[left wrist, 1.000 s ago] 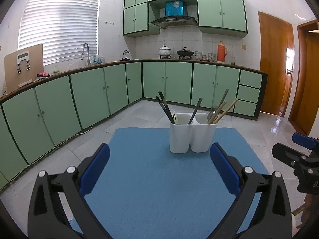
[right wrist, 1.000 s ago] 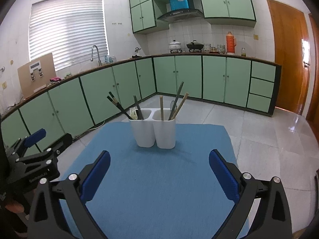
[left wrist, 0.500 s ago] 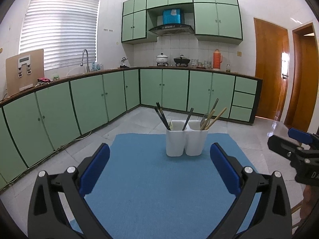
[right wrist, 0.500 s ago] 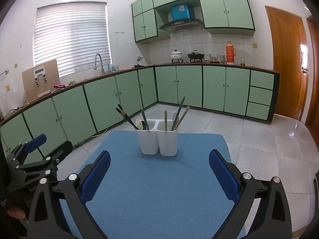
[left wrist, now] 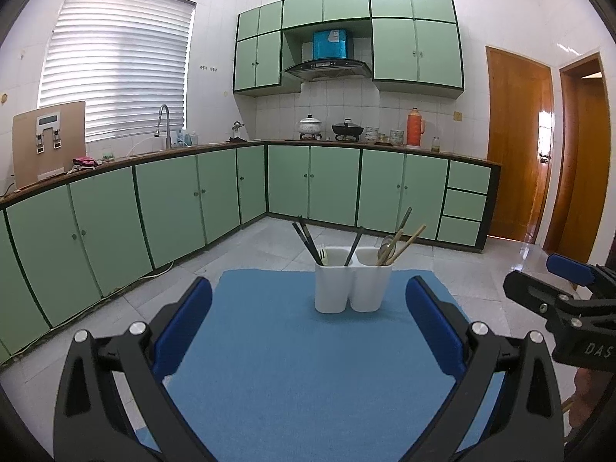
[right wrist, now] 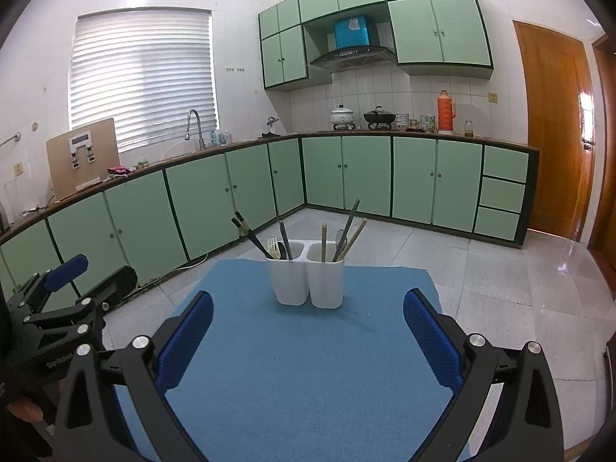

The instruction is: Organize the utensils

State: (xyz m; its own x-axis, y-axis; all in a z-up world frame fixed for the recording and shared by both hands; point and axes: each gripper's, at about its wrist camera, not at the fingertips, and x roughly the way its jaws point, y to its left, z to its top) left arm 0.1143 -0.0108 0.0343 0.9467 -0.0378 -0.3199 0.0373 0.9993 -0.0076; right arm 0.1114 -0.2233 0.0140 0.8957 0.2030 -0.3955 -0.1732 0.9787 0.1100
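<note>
Blue mat (left wrist: 308, 365) seen spread over table, white two-cup holder (left wrist: 352, 287) standing near far edge. Black chopsticks (left wrist: 306, 242), pale fork (right wrist: 272, 247) held in left cup; wooden chopsticks (left wrist: 404, 242), metal spoon (left wrist: 388, 245) in right cup. Left gripper (left wrist: 308, 331) fingers spread wide, nothing grasped. Right gripper (right wrist: 308, 335) likewise spread, nothing grasped, both well short of holder.

White letters "DAS" showed on the right gripper (left wrist: 569, 288); the print on the left gripper (right wrist: 54, 358) stayed too blurred.
</note>
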